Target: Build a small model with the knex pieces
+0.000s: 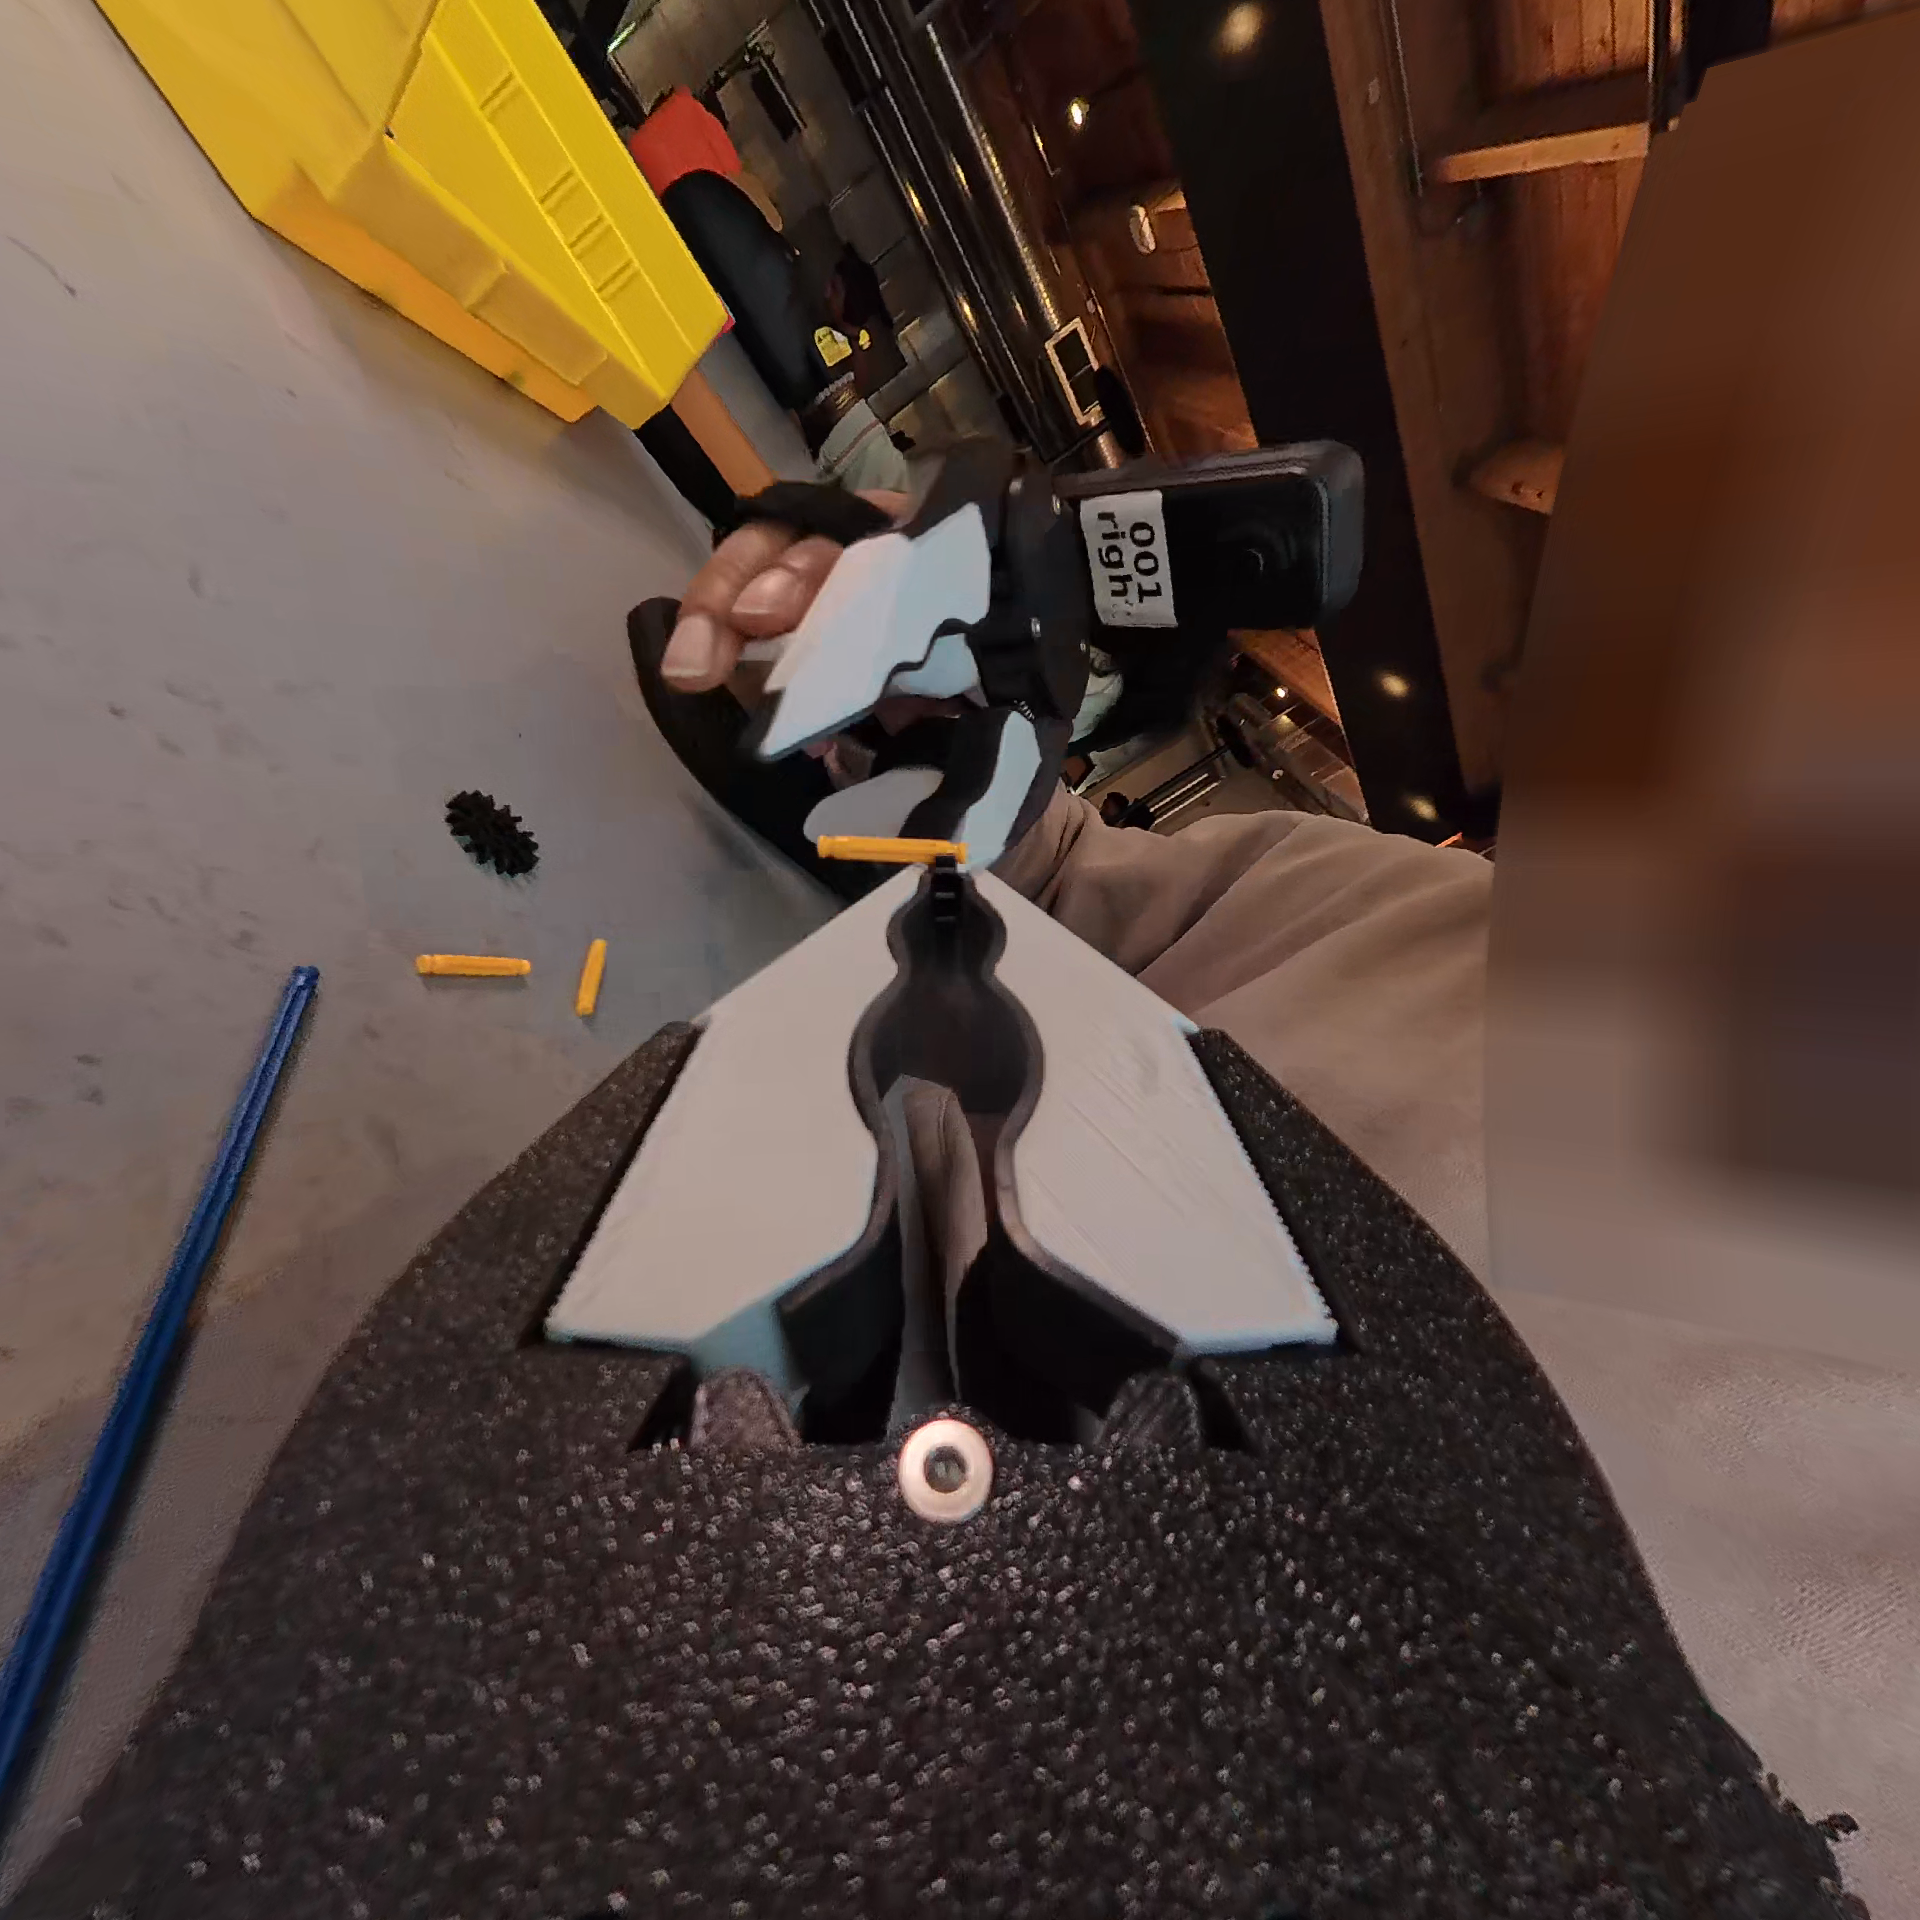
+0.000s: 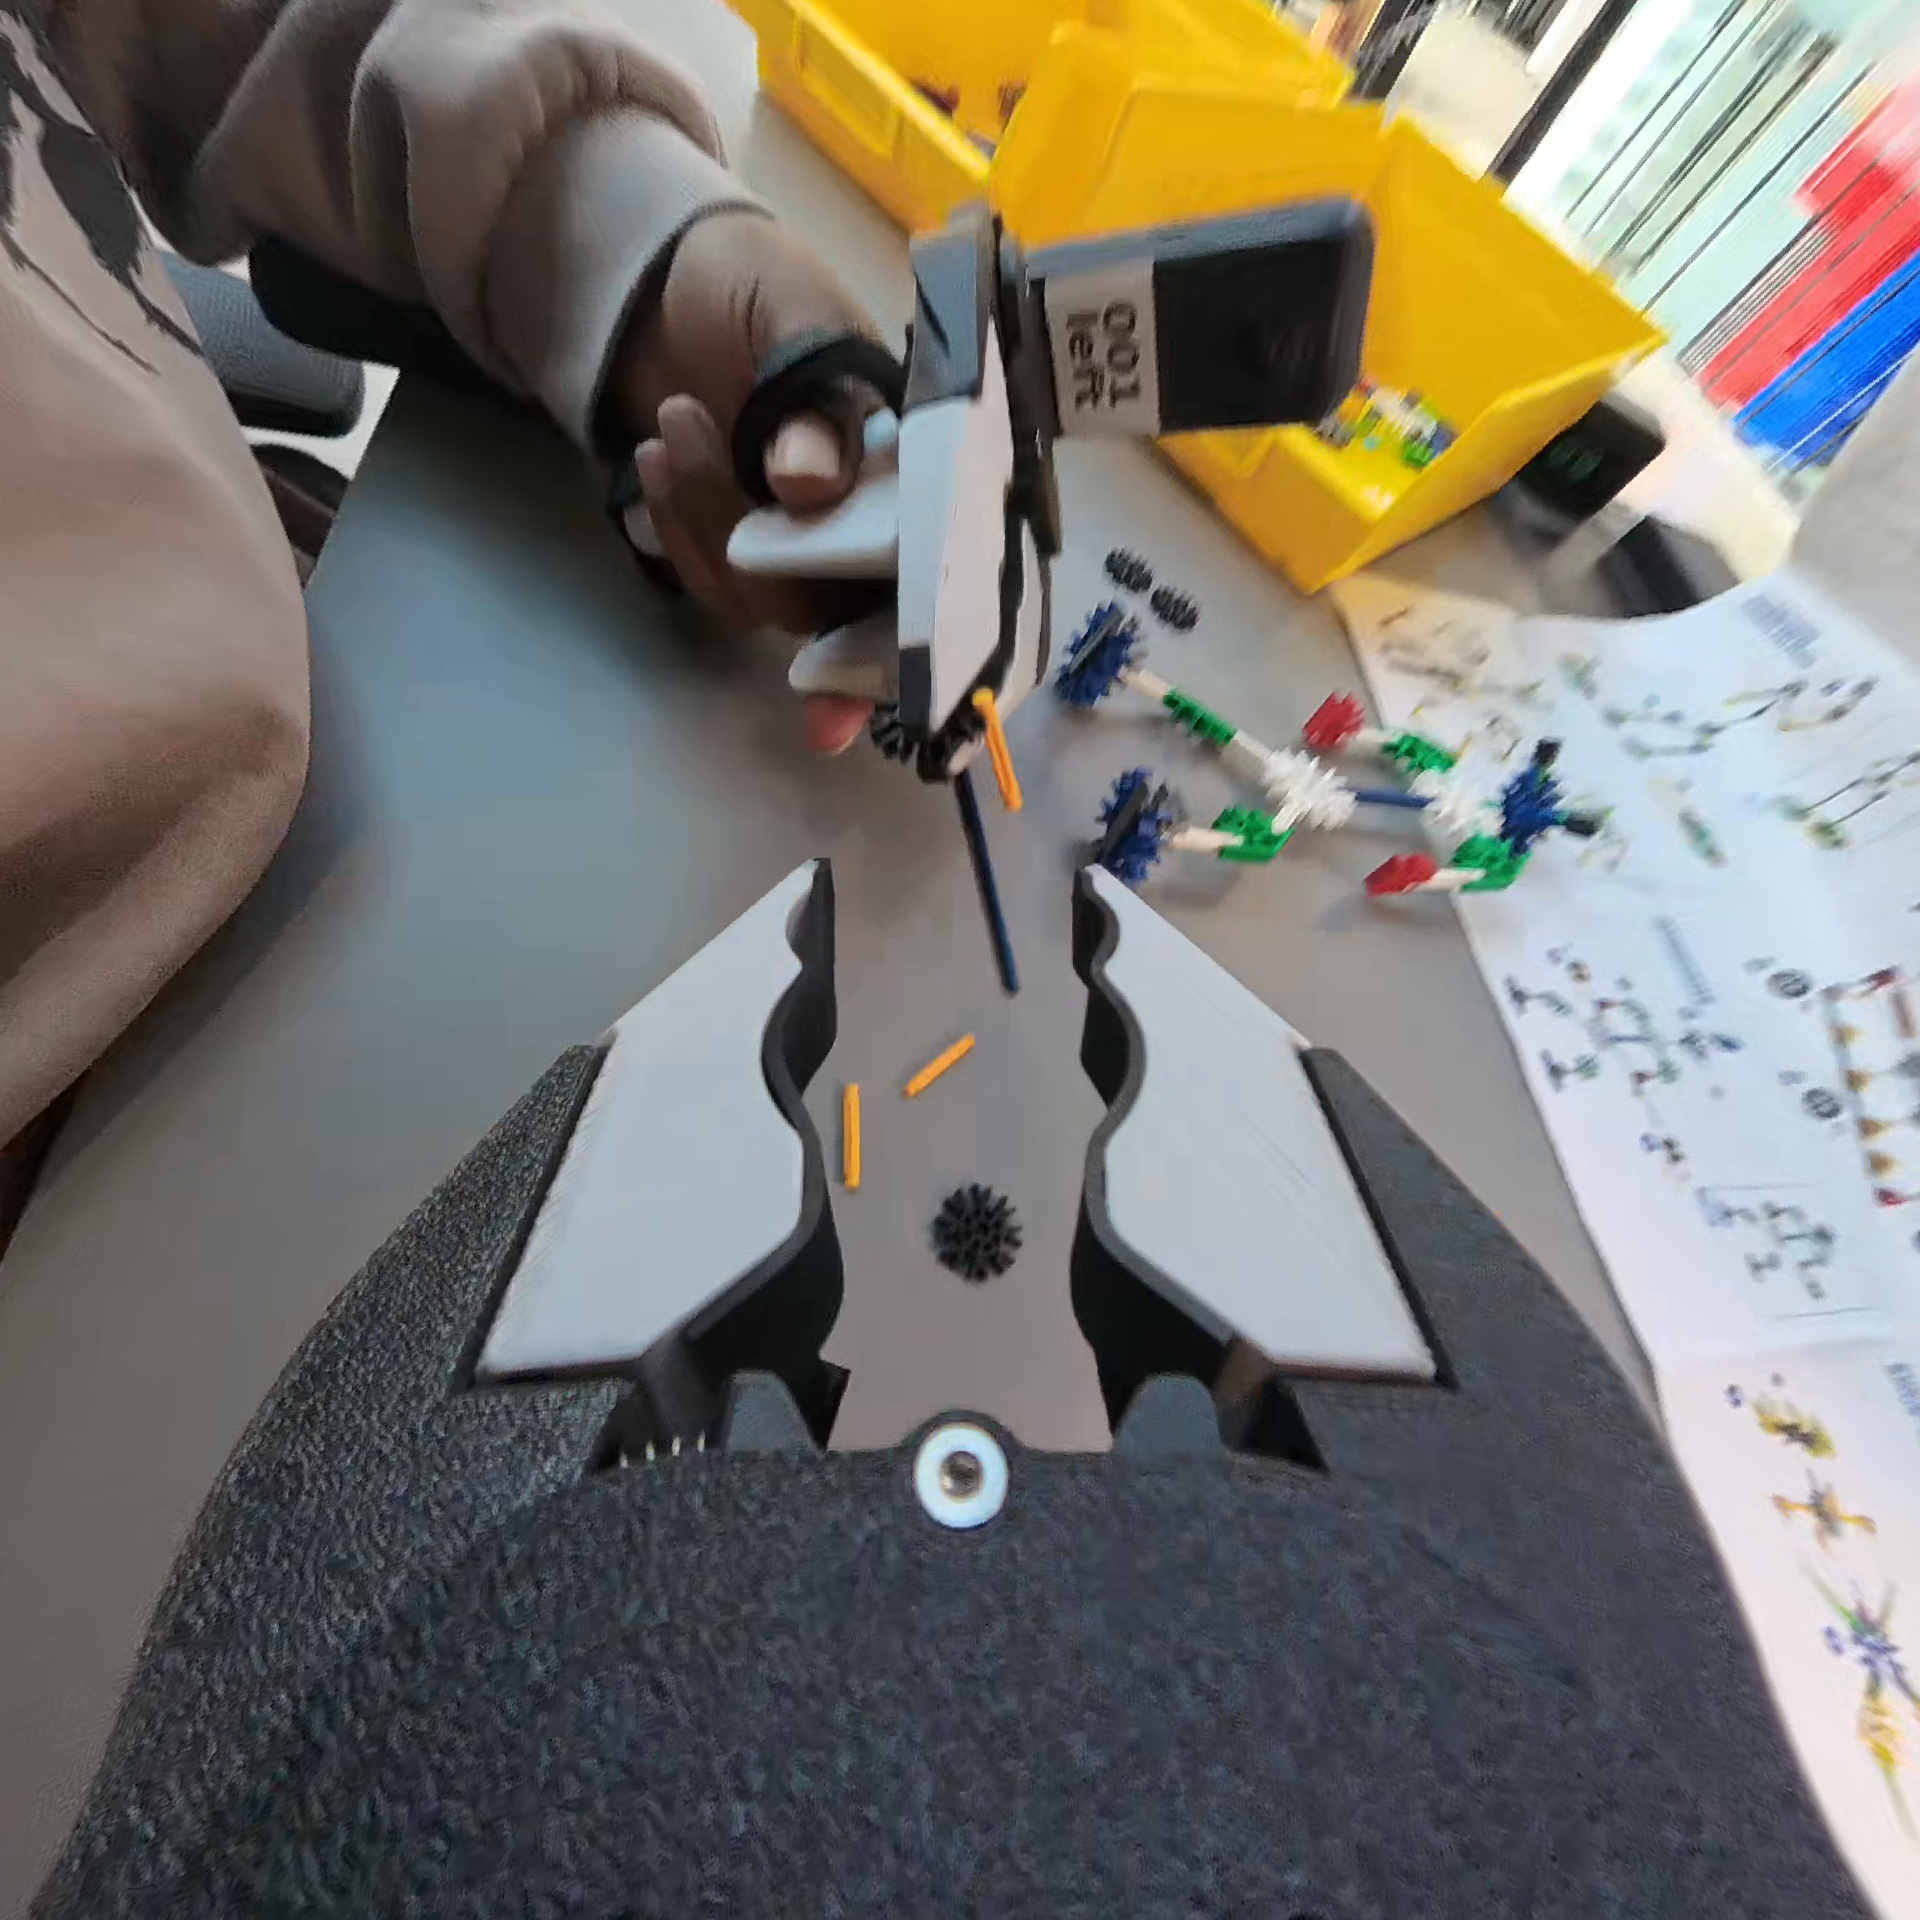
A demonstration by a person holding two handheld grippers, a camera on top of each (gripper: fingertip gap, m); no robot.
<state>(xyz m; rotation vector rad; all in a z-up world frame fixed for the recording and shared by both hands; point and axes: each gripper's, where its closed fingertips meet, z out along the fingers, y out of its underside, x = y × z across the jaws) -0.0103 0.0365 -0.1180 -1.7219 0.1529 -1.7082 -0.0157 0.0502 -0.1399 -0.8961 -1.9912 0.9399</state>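
Note:
My left gripper (image 1: 941,883) is shut on a small black connector (image 1: 943,902) with a short orange rod (image 1: 891,850) stuck in it, held above the grey table (image 1: 208,675). In the right wrist view the left gripper (image 2: 951,750) holds that orange rod (image 2: 1000,753) over a blue rod (image 2: 987,894). My right gripper (image 2: 954,883) is open and empty, above two loose orange rods (image 2: 940,1065) (image 2: 852,1136) and a black spiky connector (image 2: 977,1231). It also shows open in the left wrist view (image 1: 798,788), just beyond the held rod.
Yellow bins (image 2: 1403,312) (image 1: 436,187) stand at the back. A built rod-and-connector model (image 2: 1299,774) and an instruction sheet (image 2: 1714,1143) lie to the right. Loose on the table are orange rods (image 1: 473,965), a black connector (image 1: 491,831) and a blue rod (image 1: 156,1351). Less than 4 cm separates the two grippers' tips.

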